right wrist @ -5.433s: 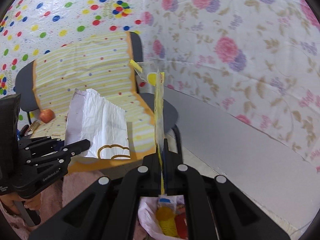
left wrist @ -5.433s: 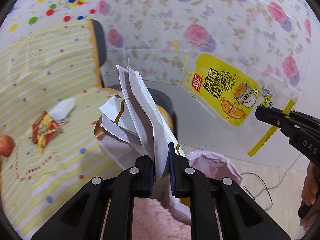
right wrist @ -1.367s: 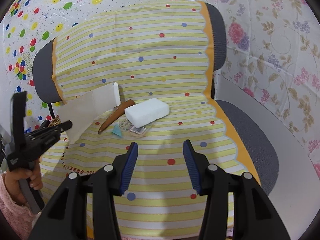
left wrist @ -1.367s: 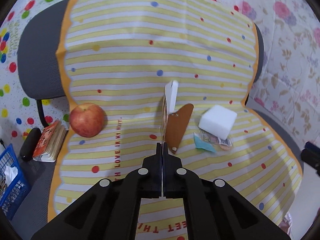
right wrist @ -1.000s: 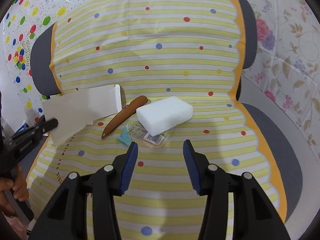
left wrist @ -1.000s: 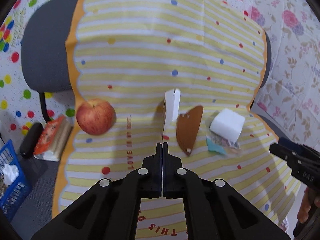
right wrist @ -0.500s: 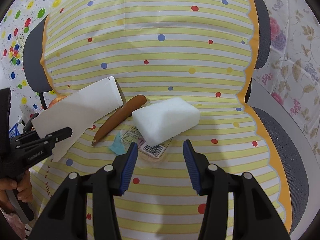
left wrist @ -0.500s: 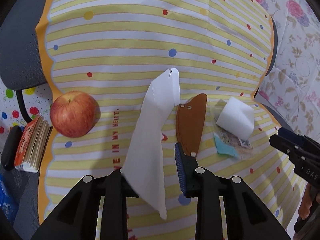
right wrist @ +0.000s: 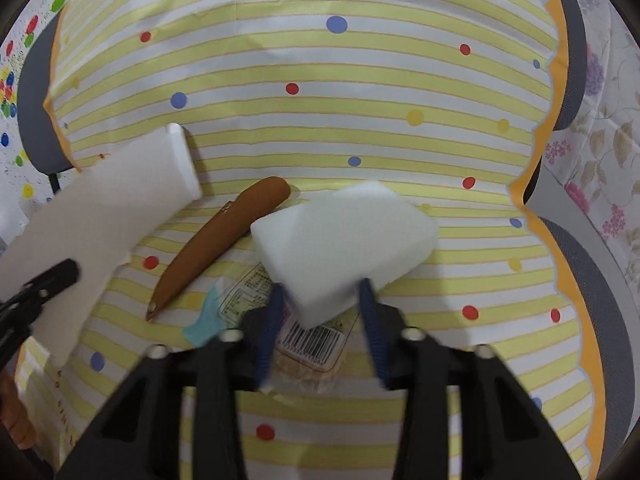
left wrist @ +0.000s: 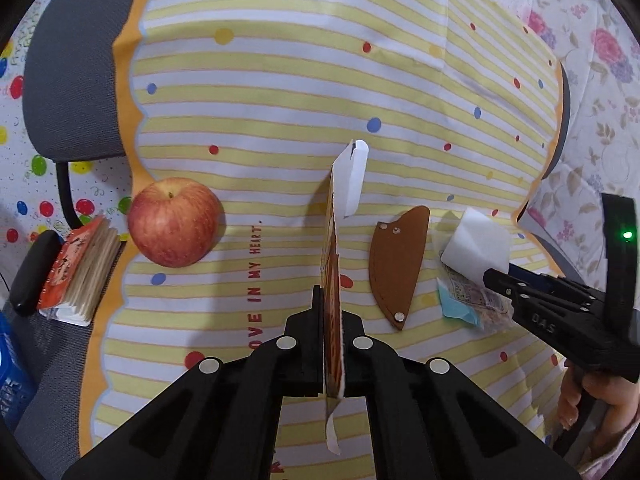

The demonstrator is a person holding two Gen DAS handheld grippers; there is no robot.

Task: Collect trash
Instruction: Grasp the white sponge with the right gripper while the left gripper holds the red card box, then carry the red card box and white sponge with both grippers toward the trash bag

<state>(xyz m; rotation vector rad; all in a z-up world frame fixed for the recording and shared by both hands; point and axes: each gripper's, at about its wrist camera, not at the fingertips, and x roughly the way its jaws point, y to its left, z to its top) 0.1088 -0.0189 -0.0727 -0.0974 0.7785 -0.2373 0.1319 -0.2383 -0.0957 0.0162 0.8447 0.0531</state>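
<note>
My left gripper [left wrist: 331, 300] is shut on a flat packet [left wrist: 347, 178], white on one side and orange on the other, held edge-on above the striped seat cloth [left wrist: 280, 80]. In the right wrist view the same packet [right wrist: 108, 208] hangs from the left gripper [right wrist: 48, 280] at the left edge. My right gripper [right wrist: 320, 300] is low over a white foam block [right wrist: 344, 236], and its jaws are closing with the block's near corner between them. The block lies on a clear wrapper with a barcode label [right wrist: 312, 340], beside a teal scrap [right wrist: 204, 320].
A brown leather sheath [left wrist: 396, 264] lies between the packet and the block. A red apple [left wrist: 172, 222] rests on the cloth at the left. A small thick book [left wrist: 80, 268] and a blue basket [left wrist: 12, 364] are off the chair's left side. A hand [left wrist: 580, 396] holds the right gripper.
My left jaws opened for a moment around the packet and are shut on it again. My right gripper came down and forward to the foam block, and its jaws narrowed around the block's corner.
</note>
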